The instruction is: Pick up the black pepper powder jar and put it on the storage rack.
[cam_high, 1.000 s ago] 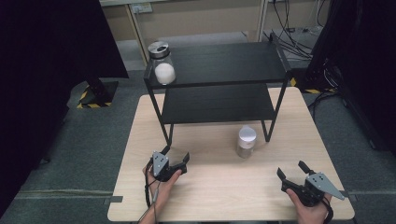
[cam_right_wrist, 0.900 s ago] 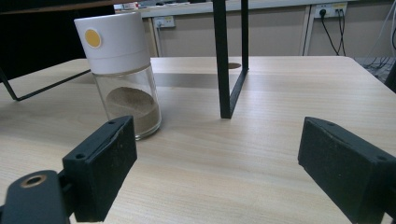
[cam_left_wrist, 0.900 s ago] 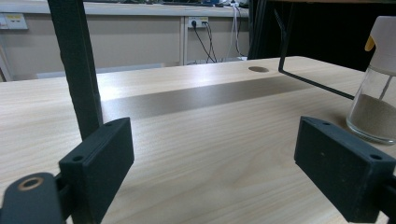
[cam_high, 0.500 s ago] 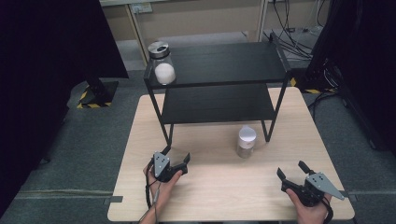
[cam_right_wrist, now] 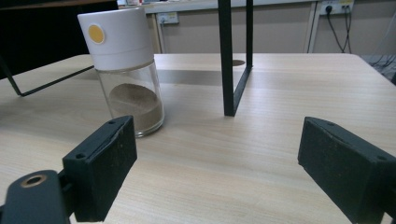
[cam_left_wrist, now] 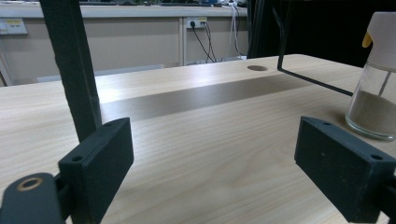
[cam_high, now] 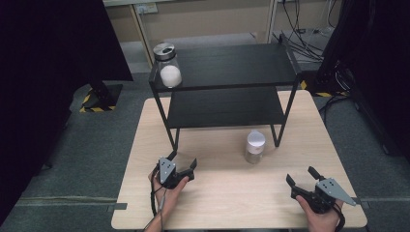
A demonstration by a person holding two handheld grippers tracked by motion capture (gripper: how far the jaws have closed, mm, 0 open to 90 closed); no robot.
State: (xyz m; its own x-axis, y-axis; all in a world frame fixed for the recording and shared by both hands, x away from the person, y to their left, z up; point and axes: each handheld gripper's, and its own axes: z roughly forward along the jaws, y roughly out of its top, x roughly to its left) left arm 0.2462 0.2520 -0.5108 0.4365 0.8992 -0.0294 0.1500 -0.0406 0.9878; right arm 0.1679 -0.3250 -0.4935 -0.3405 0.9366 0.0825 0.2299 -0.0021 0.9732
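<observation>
Both the left gripper [cam_high: 183, 166] and right gripper [cam_high: 300, 176] gape wide, empty, near the spice jar [cam_high: 254, 146] on the table [cam_high: 222, 193].

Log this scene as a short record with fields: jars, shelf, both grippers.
table jar: white-lidded jar of brown powder, upright on the wooden table, beside the shelf's front right leg
shelf jar: glass jar with white contents, on the top left corner of the black shelf
left gripper: open, empty
right gripper: open, empty, nearer the table jar
</observation>
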